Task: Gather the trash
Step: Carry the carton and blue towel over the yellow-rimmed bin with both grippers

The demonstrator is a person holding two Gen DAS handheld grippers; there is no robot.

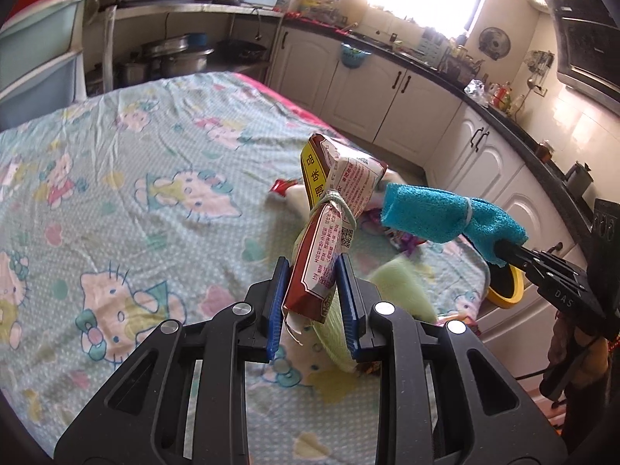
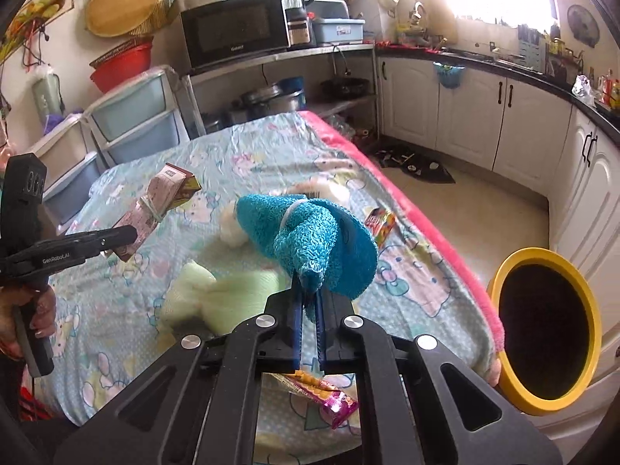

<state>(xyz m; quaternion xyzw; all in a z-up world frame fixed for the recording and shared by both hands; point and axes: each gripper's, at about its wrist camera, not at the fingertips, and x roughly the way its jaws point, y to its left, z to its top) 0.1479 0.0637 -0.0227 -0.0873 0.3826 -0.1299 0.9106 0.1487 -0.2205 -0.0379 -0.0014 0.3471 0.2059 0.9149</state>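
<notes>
With my left gripper (image 1: pixel 312 302) clamping the packet (image 1: pixel 329 224) and my right gripper (image 2: pixel 308 321) pinching only the blue cloth (image 2: pixel 310 236) tip, it may slip short of the bin (image 2: pixel 542 329) at three o'clock.

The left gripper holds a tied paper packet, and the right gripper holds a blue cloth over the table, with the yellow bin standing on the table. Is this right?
Not quite: the yellow bin stands on the floor beside the table, as the right wrist view shows. The left gripper does hold the tied paper packet, and the right gripper the blue cloth.
</notes>
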